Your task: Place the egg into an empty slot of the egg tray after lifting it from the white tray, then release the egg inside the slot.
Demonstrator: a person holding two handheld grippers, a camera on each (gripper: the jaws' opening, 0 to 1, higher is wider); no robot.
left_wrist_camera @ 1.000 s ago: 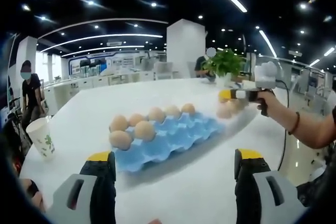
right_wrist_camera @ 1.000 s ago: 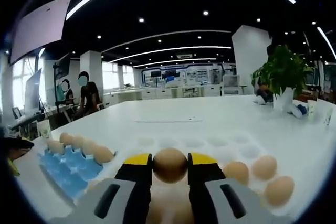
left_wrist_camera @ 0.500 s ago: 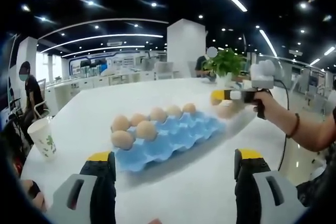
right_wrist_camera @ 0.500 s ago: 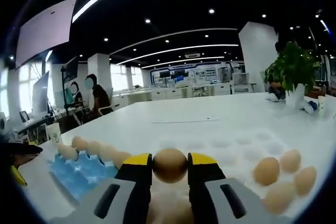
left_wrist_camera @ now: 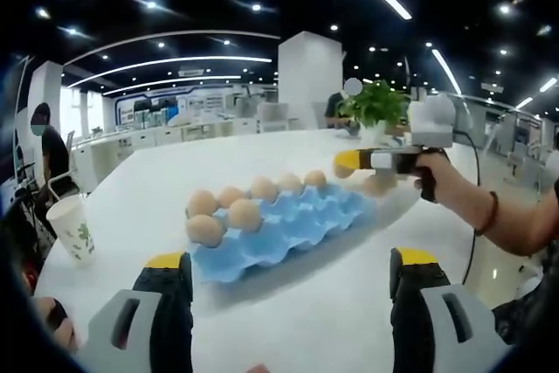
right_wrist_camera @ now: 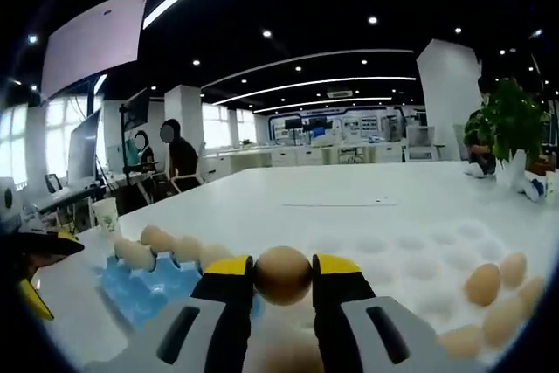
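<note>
The blue egg tray (left_wrist_camera: 288, 229) lies mid-table, with eggs (left_wrist_camera: 262, 189) along its far row and two at its near left; its other slots are empty. My left gripper (left_wrist_camera: 290, 279) hovers open in front of it, nothing between its jaws. My right gripper (left_wrist_camera: 360, 161), held by a hand, hangs over the tray's far right corner. It is shut on a brown egg (right_wrist_camera: 282, 274), which sits between the yellow-tipped jaws of the right gripper (right_wrist_camera: 282, 270). The blue egg tray (right_wrist_camera: 144, 281) is low on the left there, the white tray (right_wrist_camera: 410, 251) with loose eggs (right_wrist_camera: 482, 284) on the right.
A paper cup (left_wrist_camera: 74, 229) stands at the table's left edge. A potted plant (left_wrist_camera: 376, 104) sits at the far side of the white table (left_wrist_camera: 332, 321). People sit at desks in the background. The person's forearm (left_wrist_camera: 489, 211) reaches in from the right.
My right gripper has carried the egg leftward, off the white tray and over the blue tray's far right corner. The left gripper has stayed put and open.
</note>
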